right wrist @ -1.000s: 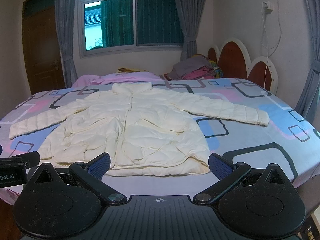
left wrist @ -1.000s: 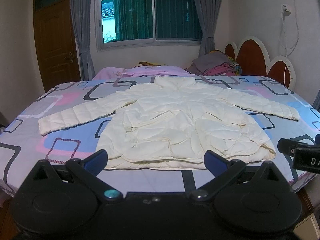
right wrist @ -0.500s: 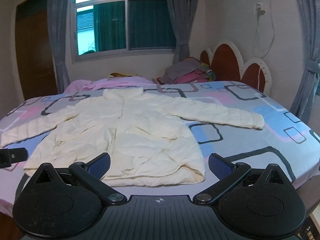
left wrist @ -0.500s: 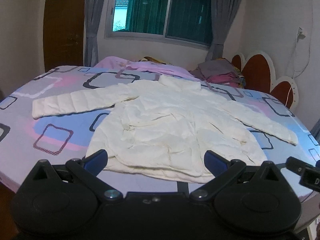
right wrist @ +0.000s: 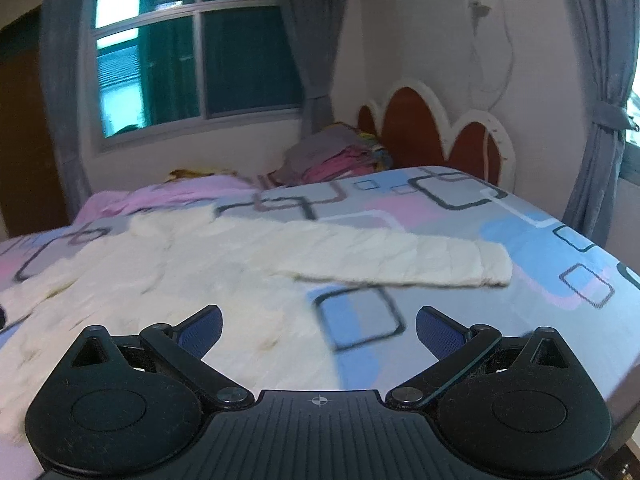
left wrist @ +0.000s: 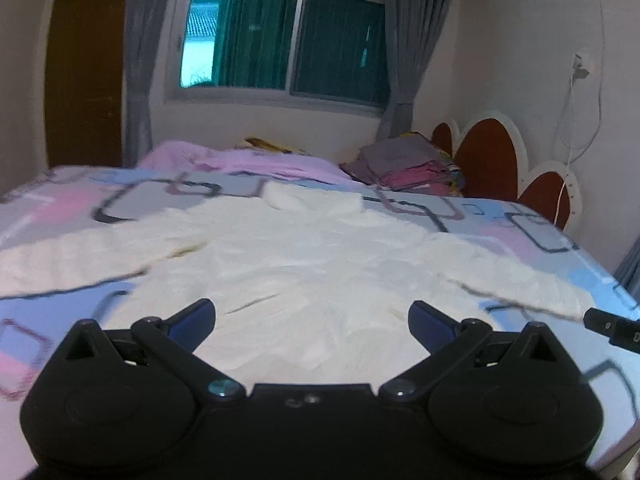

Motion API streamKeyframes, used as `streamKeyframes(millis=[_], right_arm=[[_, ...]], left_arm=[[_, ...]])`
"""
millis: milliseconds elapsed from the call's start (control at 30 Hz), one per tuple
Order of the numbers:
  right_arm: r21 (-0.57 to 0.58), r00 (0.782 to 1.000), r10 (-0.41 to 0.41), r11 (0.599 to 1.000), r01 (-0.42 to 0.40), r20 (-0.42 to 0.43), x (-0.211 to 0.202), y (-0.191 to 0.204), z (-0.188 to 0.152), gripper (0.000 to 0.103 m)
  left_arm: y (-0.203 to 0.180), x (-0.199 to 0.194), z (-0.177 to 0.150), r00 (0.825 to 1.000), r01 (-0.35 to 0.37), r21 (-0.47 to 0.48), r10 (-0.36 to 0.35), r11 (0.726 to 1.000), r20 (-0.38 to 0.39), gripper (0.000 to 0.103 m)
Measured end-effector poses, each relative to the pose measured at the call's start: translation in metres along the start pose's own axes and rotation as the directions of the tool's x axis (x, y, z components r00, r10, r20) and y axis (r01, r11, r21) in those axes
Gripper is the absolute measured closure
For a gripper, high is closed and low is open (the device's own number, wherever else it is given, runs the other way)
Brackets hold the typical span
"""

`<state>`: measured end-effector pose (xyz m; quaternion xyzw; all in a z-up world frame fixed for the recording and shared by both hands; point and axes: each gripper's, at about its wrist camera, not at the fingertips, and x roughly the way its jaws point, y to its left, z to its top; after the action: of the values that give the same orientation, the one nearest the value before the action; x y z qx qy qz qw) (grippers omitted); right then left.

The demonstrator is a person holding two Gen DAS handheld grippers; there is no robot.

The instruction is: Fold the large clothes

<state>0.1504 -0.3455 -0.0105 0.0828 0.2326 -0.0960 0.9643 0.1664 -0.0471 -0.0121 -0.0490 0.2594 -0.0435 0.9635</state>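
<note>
Nearest, the left gripper [left wrist: 312, 316] hangs with its 2 jaws spread wide and nothing between them, over the lower body of the cream padded jacket [left wrist: 304, 264]. The right gripper [right wrist: 318, 328] is likewise spread and empty, above the jacket's edge and the patterned bedsheet [right wrist: 532, 240]. The jacket lies flat on the bed, its right sleeve [right wrist: 404, 260] stretched out sideways. Beyond sit a pink blanket [left wrist: 256, 160], a stack of folded clothes [left wrist: 404, 164], the headboard [left wrist: 488, 156] and the window [left wrist: 296, 28].
</note>
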Motion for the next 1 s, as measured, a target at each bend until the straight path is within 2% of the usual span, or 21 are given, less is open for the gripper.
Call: streamKeyframes(millis=[100, 167, 200, 233, 267, 300, 433, 600, 633, 700, 833, 1000], right_arm=[[0.041, 0.999, -0.039, 0.998, 0.039, 0.000, 0.042, -0.035, 0.022, 0.001], [0.079, 0.998, -0.062, 0.995, 0.062, -0.003, 0.071, -0.064, 0.036, 0.001], [0.100, 0.997, -0.079, 0.992, 0.080, -0.008, 0.086, -0.079, 0.041, 0.006], [0.116, 0.996, -0.090, 0.989, 0.092, -0.025, 0.098, -0.091, 0.044, 0.031], [0.143, 0.993, -0.107, 0.983, 0.113, -0.055, 0.115, -0.107, 0.048, 0.040], [0.174, 0.991, -0.115, 0.977, 0.126, -0.071, 0.128, -0.121, 0.049, 0.043], [0.315, 0.979, -0.139, 0.932, 0.181, -0.150, 0.176, -0.178, 0.043, 0.043], [0.407, 0.965, -0.141, 0.886, 0.222, -0.220, 0.215, -0.216, 0.029, 0.043], [0.416, 0.963, -0.139, 0.881, 0.227, -0.230, 0.219, -0.218, 0.027, 0.046], [0.439, 0.958, -0.133, 0.867, 0.236, -0.253, 0.226, -0.225, 0.023, 0.054], [0.514, 0.956, -0.116, 0.822, 0.245, -0.270, 0.229, -0.236, 0.012, 0.055], [0.574, 0.961, -0.072, 0.789, 0.219, -0.267, 0.211, -0.235, 0.006, 0.055]], left_arm=[[-0.026, 0.038, 0.015, 1.000, 0.007, 0.006, -0.007, 1.000, -0.022, 0.000], [-0.042, 0.065, 0.025, 0.999, -0.014, 0.003, 0.014, 1.000, -0.035, 0.000], [-0.049, 0.078, 0.030, 0.999, 0.000, -0.002, 0.000, 1.000, -0.044, 0.000], [-0.056, 0.093, 0.035, 0.998, 0.012, -0.005, -0.012, 1.000, -0.061, 0.000], [-0.063, 0.105, 0.038, 0.997, 0.012, -0.003, -0.012, 1.000, -0.079, 0.000], [-0.071, 0.118, 0.041, 0.995, 0.024, 0.012, -0.023, 1.000, -0.094, 0.000], [-0.098, 0.153, 0.046, 0.992, 0.052, 0.086, -0.041, 0.995, -0.122, 0.002], [-0.108, 0.178, 0.047, 0.988, 0.015, 0.093, 0.000, 0.996, -0.153, 0.001], [-0.106, 0.183, 0.048, 0.987, 0.004, 0.090, 0.011, 0.996, -0.160, 0.000], [-0.101, 0.189, 0.050, 0.985, -0.028, 0.084, 0.042, 0.996, -0.169, 0.000], [-0.082, 0.196, 0.053, 0.978, -0.094, 0.052, 0.102, 0.994, -0.185, 0.000], [-0.054, 0.195, 0.060, 0.977, -0.123, 0.003, 0.121, 0.992, -0.174, 0.000]])
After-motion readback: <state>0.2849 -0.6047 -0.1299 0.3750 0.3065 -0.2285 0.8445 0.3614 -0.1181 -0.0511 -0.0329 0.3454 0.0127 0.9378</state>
